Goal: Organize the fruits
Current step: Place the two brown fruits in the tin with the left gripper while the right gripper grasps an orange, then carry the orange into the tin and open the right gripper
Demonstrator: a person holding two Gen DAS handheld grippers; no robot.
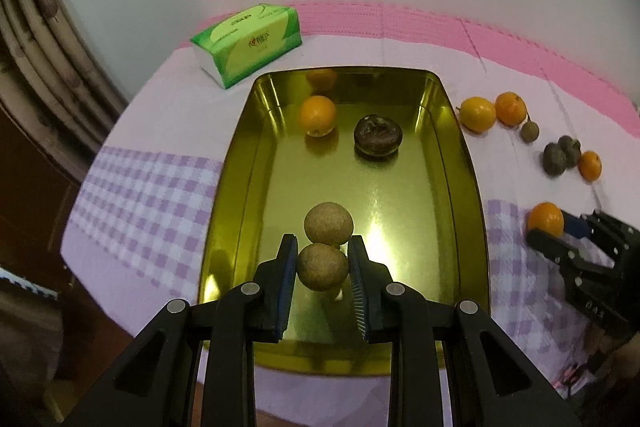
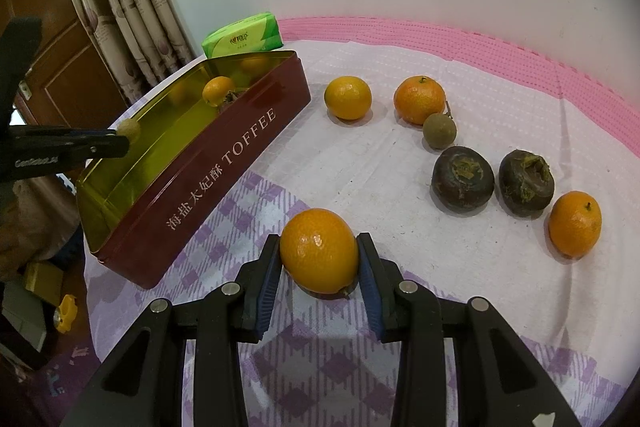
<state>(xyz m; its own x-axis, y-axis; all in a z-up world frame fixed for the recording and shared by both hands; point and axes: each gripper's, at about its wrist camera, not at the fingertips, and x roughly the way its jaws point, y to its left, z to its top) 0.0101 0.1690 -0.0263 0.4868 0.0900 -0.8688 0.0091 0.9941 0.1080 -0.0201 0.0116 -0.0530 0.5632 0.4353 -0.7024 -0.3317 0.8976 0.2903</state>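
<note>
A gold-lined toffee tin [image 1: 460, 163] [image 2: 224, 163] lies open on the cloth. In it are an orange [image 1: 317, 115], a dark brown fruit [image 1: 377, 135] and a tan round fruit [image 1: 329, 222]. My left gripper [image 1: 323, 255] is above the tin, shut on a second tan fruit [image 1: 322, 267]; it also shows in the right wrist view [image 2: 127, 129]. My right gripper [image 2: 319, 251] is shut on an orange [image 2: 319, 251] that rests on the cloth beside the tin; it shows at the right of the left wrist view [image 1: 546, 219].
On the cloth right of the tin lie three oranges [image 2: 347, 97] [image 2: 419, 99] [image 2: 575, 223], a small tan fruit [image 2: 439, 131] and two dark brown fruits [image 2: 462, 179] [image 2: 525, 183]. A green tissue pack [image 1: 247, 45] stands behind the tin. A pink mat [image 2: 520, 47] borders the far edge.
</note>
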